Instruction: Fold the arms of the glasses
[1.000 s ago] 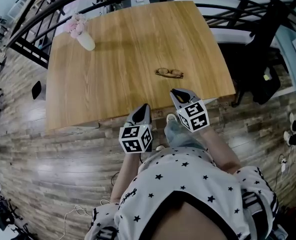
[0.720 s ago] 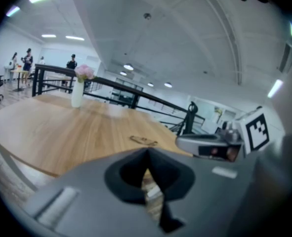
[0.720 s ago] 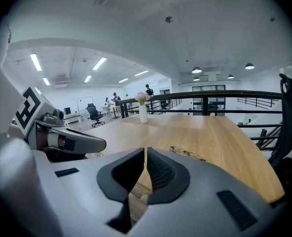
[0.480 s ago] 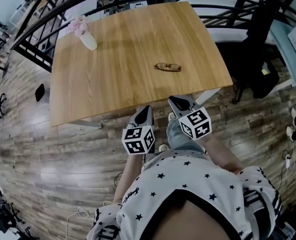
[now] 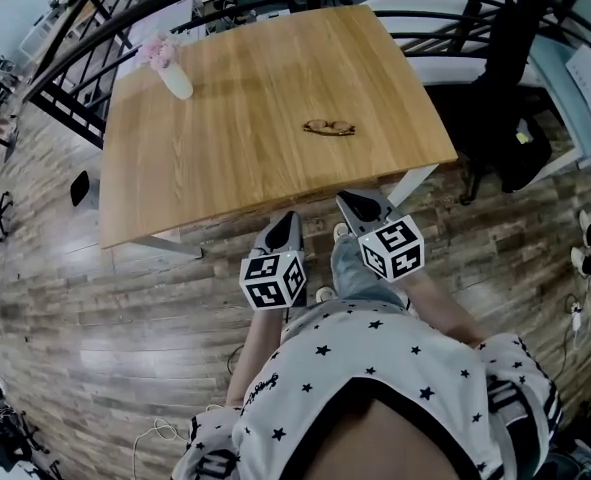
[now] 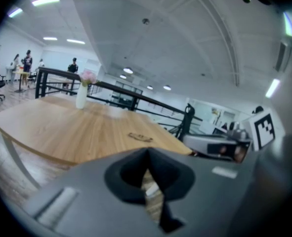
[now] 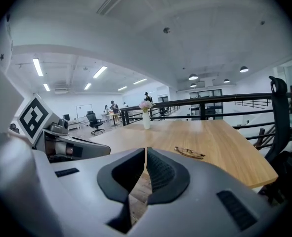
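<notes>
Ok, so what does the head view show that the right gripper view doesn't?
Only the head view shows the person's star-print shirt, the plank floor, and the right gripper from outside, short of the table's near edge.

Only the right gripper view shows that gripper's jaws close up, shut with nothing between them, plus the ceiling lights and a distant office chair.

Both show the wooden table, the glasses lying on it, the vase of pink flowers and the left gripper.

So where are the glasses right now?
In the head view the glasses lie on the wooden table, a bit right of its middle, well away from the flower vase at the far left corner.
</notes>
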`<state>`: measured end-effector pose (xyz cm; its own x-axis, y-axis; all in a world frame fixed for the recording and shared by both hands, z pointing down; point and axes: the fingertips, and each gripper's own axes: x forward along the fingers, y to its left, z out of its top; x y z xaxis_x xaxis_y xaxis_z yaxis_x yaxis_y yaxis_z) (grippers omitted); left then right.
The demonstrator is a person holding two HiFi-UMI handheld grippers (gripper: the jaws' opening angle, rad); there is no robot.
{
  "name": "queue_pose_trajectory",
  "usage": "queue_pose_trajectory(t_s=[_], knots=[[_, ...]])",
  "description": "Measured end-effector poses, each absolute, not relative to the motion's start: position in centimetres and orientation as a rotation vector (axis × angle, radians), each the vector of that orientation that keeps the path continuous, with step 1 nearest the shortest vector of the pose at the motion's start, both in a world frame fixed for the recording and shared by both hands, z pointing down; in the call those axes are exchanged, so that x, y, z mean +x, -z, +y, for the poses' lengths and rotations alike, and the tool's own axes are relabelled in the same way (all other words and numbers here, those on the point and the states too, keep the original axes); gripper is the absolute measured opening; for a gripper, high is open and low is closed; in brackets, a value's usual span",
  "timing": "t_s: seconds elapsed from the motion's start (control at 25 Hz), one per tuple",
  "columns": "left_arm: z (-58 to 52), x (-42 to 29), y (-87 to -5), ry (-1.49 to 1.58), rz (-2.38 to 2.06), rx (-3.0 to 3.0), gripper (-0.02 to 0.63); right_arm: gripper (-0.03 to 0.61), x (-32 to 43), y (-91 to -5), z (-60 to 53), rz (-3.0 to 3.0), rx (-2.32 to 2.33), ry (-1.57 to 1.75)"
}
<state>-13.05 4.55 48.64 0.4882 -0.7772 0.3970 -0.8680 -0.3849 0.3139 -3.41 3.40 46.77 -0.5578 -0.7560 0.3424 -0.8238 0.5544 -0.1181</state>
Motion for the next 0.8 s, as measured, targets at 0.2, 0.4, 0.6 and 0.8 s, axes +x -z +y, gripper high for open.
queue_pose_trajectory(t_s=[0.2,0.4,0.6,0.8], knots=[[5.5,-12.6,-48.4,-0.236,-1.355,2.27,0.008,0.015,-3.1,-46.0,4.5,-2.561,1.34,-0.382],[6.0,-12.8,-48.0,-0.234,-1.353,2.278,0.008,0.015,-3.3,-45.4,5.1,-2.56,1.348,-0.356],[6.1,-12.9,-48.0,-0.225,-1.36,2.277,0.008,0.015,-3.6,-45.3,5.5,-2.572,1.341,-0.334],[6.2,-12.9,-47.8,-0.219,-1.363,2.274,0.008,0.015,-3.8,-44.8,5.6,-2.587,1.342,-0.334]])
